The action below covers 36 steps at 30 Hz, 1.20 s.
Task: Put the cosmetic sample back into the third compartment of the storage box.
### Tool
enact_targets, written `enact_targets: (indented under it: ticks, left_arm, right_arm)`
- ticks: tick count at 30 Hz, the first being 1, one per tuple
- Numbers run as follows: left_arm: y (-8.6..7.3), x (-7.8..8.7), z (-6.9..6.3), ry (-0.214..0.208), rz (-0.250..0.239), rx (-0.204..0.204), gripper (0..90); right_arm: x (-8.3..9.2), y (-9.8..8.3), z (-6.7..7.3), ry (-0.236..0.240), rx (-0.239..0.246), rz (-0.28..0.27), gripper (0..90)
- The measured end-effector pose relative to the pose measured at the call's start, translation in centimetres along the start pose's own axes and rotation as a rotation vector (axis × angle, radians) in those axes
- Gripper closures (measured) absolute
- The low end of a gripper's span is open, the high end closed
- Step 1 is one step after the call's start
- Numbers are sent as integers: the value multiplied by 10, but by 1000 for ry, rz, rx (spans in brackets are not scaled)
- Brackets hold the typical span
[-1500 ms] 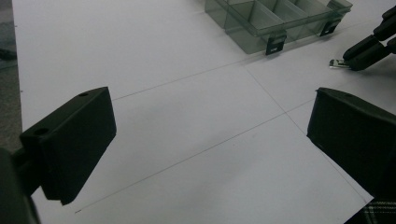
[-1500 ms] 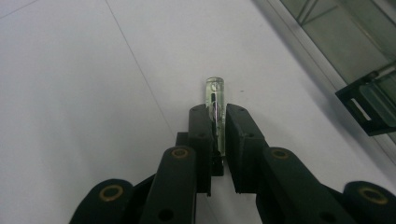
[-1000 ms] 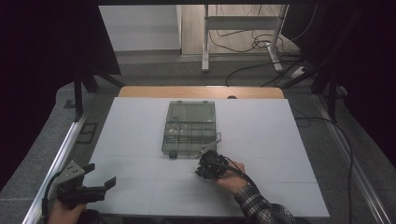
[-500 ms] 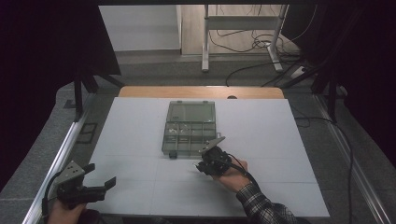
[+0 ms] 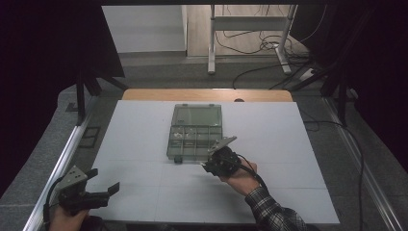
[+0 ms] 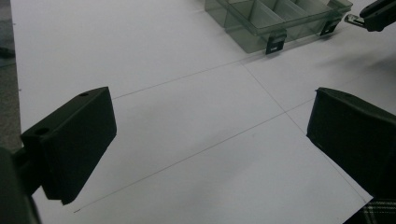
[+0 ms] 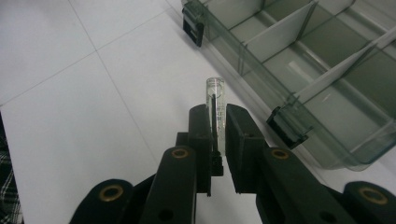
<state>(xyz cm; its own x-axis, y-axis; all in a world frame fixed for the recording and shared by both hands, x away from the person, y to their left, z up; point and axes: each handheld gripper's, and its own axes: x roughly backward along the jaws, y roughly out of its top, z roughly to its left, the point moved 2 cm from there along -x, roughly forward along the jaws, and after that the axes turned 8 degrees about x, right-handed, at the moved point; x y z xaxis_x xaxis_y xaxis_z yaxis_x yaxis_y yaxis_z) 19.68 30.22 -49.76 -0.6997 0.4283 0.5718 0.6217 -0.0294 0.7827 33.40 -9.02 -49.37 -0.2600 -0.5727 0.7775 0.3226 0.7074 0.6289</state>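
Right gripper view: our right gripper point(image 7: 217, 135) pinches a clear vial point(image 7: 215, 112) beside the box point(image 7: 327, 70). Left gripper point(image 6: 210, 140) jaws spread wide over the table point(image 6: 163, 93).

Dim, dark-edged high view; the white table point(image 5: 144, 144) glows brightest (probably lit from overhead), gripper views slightly soft, shadows faint.

Your black right claw point(image 7: 217, 135) pinches a small clear glass-like tube point(image 7: 215, 114) beside the smoky grey-green see-through plastic compartment box point(image 5: 195, 132). The white desk point(image 5: 144, 187) carries thin grey grid lines. Your sleeve point(image 5: 272, 214) looks dark plaid, though dimly lit. Your left claw point(image 6: 205, 140) is black too.
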Motion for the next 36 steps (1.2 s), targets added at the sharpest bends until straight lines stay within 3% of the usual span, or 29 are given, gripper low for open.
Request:
enact_targets:
  ticks: [17,36]
  left_arm:
    - [0,0,0,0,1,2,18]
    - [0,0,1,0,2,4,19]
  right_arm:
    - [3,8,-13,-50,-21,-31,803]
    - [-9,20,-34,-103,-29,-38,803]
